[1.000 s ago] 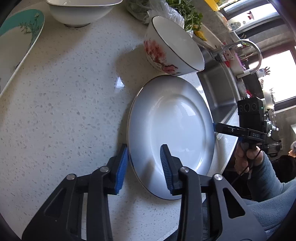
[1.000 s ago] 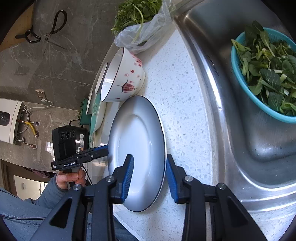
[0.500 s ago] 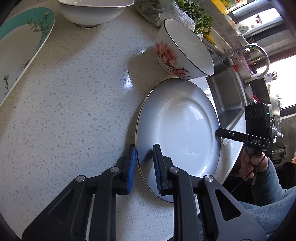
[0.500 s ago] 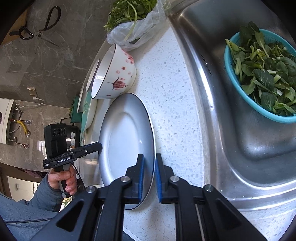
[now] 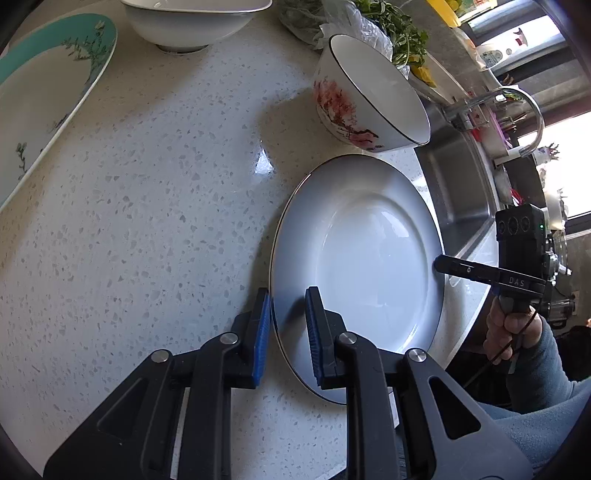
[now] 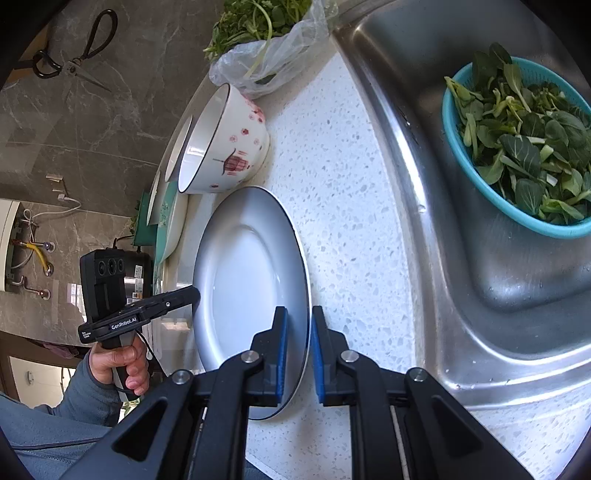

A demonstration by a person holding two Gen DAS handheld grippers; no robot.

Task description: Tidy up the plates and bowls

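A white plate with a dark rim [image 5: 365, 258] [image 6: 247, 280] lies on the speckled counter between both grippers. My left gripper [image 5: 287, 317] is shut on the plate's left rim, one blue pad under it and one on top. On the opposite rim my right gripper [image 6: 298, 332] is shut in the same way. Each gripper shows in the other's view, held by a hand: the right gripper [image 5: 447, 265] and the left gripper [image 6: 184, 295]. A floral bowl [image 5: 369, 99] [image 6: 221, 147] stands just beyond the plate. Farther off sit a plain white bowl [image 5: 192, 22] and a teal-edged plate [image 5: 48, 99].
A steel sink [image 6: 461, 221] borders the counter on the plate's far side from the left gripper, with a teal basket of greens [image 6: 517, 147] in it. A bag of greens [image 6: 266, 48] lies behind the floral bowl. A tap [image 5: 517, 107] rises over the sink.
Both grippers went from open around the plate's rim to shut on it. The views shifted only slightly; the plate stays on the counter.
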